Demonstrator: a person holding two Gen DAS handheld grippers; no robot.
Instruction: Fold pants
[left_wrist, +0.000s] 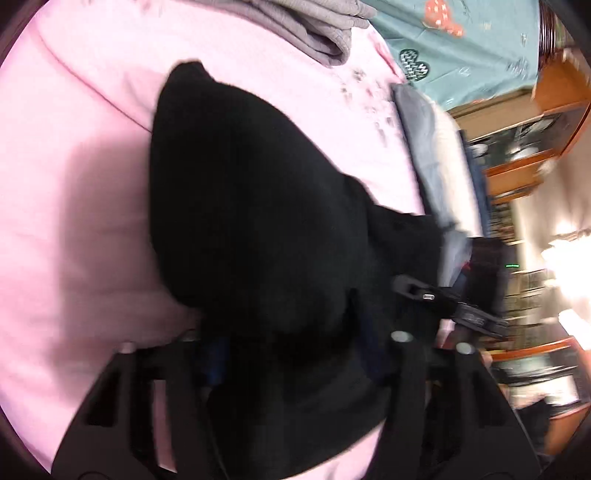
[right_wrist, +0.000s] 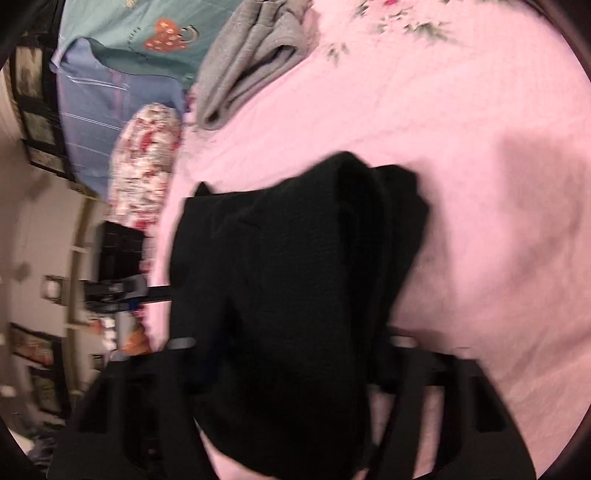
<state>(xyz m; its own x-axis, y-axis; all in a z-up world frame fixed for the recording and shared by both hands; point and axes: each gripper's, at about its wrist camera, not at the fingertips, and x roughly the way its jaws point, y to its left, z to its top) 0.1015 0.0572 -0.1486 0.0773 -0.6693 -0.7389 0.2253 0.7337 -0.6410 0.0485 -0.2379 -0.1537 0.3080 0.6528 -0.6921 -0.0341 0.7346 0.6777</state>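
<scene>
The black pants (left_wrist: 251, 206) hang bunched over the pink bedsheet (left_wrist: 66, 221). My left gripper (left_wrist: 291, 354) is shut on their near edge; the cloth drapes over and hides the fingertips. In the right wrist view the same pants (right_wrist: 291, 266) hang folded in layers, and my right gripper (right_wrist: 288, 365) is shut on the cloth, its fingertips also covered. The right gripper shows in the left wrist view (left_wrist: 454, 306) beside the pants. The left gripper shows at the left of the right wrist view (right_wrist: 122, 290).
A folded grey garment (left_wrist: 314, 26) (right_wrist: 251, 62) lies at the far side of the bed. A teal patterned blanket (left_wrist: 461, 44), a blue striped cloth (right_wrist: 107, 110) and a floral pillow (right_wrist: 147, 158) lie by the bed's edge. Wooden furniture (left_wrist: 535, 140) stands beyond.
</scene>
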